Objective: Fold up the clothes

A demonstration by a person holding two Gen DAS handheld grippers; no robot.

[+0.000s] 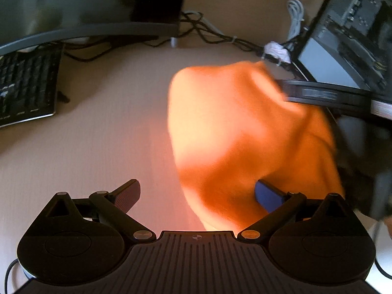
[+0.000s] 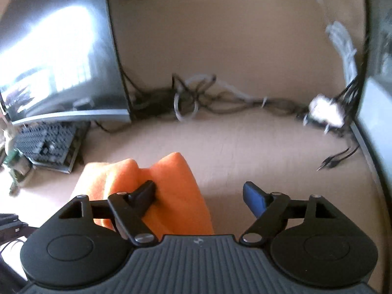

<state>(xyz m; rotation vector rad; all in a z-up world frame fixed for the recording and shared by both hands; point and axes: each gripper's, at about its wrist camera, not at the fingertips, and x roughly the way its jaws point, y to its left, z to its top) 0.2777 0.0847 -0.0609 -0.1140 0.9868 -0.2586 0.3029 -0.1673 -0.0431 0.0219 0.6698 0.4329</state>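
Observation:
An orange cloth (image 1: 235, 132) lies bunched in a soft mound on the beige desk (image 1: 110, 147). My left gripper (image 1: 198, 194) stands open, its jaws wide apart. The cloth fills the right half of the gap and rests against the blue fingertip (image 1: 267, 196), while the black pad (image 1: 129, 193) is clear of it. In the right wrist view my right gripper (image 2: 199, 194) is open too. The cloth (image 2: 176, 191) lies by its black left finger (image 2: 147, 193), and the blue right finger (image 2: 253, 197) hangs over bare desk. A dark blurred bar (image 1: 323, 95) reaches in over the cloth's far right edge.
A curved monitor (image 1: 85, 5) and a black keyboard (image 1: 27, 85) stand at the back left. Tangled cables (image 2: 196, 98) run along the back wall. An open computer case (image 1: 355, 31) stands at the right, with loose plugs (image 2: 335, 159) near it.

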